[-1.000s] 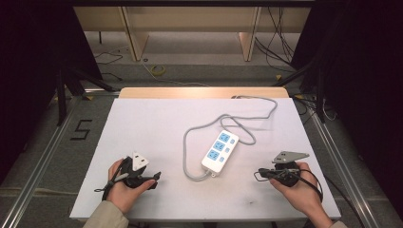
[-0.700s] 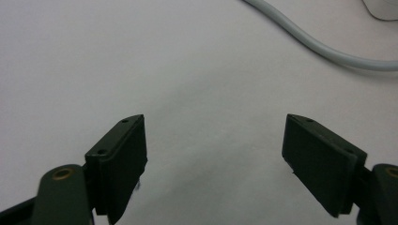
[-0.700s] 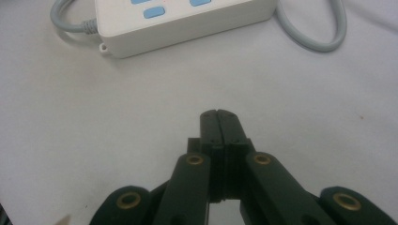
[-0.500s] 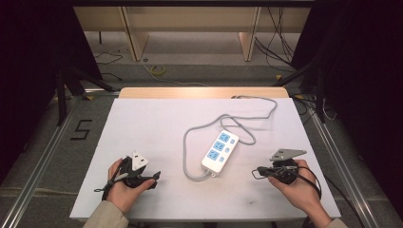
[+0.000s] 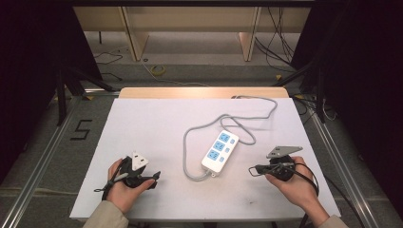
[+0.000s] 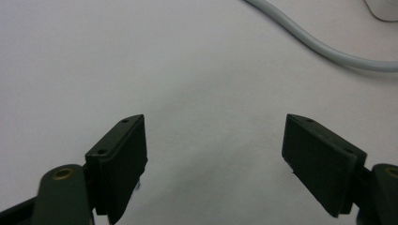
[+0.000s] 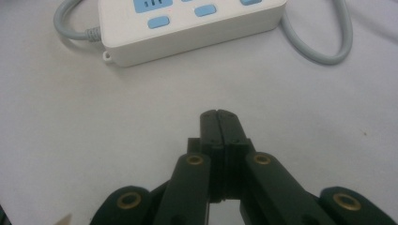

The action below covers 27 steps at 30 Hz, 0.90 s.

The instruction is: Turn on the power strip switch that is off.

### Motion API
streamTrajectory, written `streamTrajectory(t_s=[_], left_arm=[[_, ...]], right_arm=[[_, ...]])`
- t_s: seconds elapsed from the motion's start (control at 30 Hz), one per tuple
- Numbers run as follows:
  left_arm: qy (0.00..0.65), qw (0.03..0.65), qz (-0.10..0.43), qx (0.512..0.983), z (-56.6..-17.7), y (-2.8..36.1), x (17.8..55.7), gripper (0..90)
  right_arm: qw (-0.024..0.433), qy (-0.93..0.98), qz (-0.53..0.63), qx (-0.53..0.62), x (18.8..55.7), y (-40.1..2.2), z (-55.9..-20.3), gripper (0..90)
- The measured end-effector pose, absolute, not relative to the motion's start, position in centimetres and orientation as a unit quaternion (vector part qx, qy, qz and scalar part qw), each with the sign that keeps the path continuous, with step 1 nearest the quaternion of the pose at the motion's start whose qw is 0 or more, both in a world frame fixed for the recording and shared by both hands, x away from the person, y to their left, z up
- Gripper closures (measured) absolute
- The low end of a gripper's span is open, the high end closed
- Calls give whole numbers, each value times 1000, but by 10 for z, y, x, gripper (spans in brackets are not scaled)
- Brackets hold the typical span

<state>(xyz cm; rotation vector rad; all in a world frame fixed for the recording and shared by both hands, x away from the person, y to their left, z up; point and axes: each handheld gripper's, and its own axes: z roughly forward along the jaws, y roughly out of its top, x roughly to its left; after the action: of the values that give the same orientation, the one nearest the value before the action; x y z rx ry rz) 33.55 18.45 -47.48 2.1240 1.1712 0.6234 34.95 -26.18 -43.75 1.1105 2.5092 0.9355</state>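
Covering most of the high view, a white table point(image 5: 157, 128) is seen, and near its middle a white power strip point(image 5: 219, 150) with blue sockets lies at an angle. Its grey cable point(image 5: 190, 142) is looped to the left of the strip and then runs to the far right edge of the table. The left gripper point(image 5: 154, 176) is held low at the near left of the table, well apart from the strip, and the right gripper point(image 5: 252, 169) at the near right, with its tip pointed toward the strip.

In the left gripper view the jaws of the left gripper point(image 6: 213, 154) are spread wide with only bare table surface between them; a piece of the cable point(image 6: 319, 47) crosses the far corner. This wide opening cannot be judged from above. In the right gripper view the jaws of the right gripper point(image 7: 219, 123) are pressed together with nothing between them, and the near side of the strip point(image 7: 187, 28) with its blue buttons is seen close ahead.

Compared with one second ago, the right hand point(image 5: 294, 183) has been moved slightly toward the strip and turned a little. The left hand point(image 5: 124, 186), the strip and the cable have stayed in place.
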Motion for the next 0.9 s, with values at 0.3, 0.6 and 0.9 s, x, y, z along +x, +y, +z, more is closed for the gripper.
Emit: streamTrajectory(t_s=[0.3, 0.6, 0.9], left_arm=[[443, 311, 236, 807, -475, 185, 336, 223], [442, 310, 238, 807, -475, 185, 336, 222], [442, 309, 238, 807, -475, 186, 336, 222]], right_arm=[[118, 863, 310, 381, 354, -257, -434, 900], [116, 865, 305, 381, 359, -253, -430, 900], [115, 868, 298, 380, 364, -250, -428, 900]])
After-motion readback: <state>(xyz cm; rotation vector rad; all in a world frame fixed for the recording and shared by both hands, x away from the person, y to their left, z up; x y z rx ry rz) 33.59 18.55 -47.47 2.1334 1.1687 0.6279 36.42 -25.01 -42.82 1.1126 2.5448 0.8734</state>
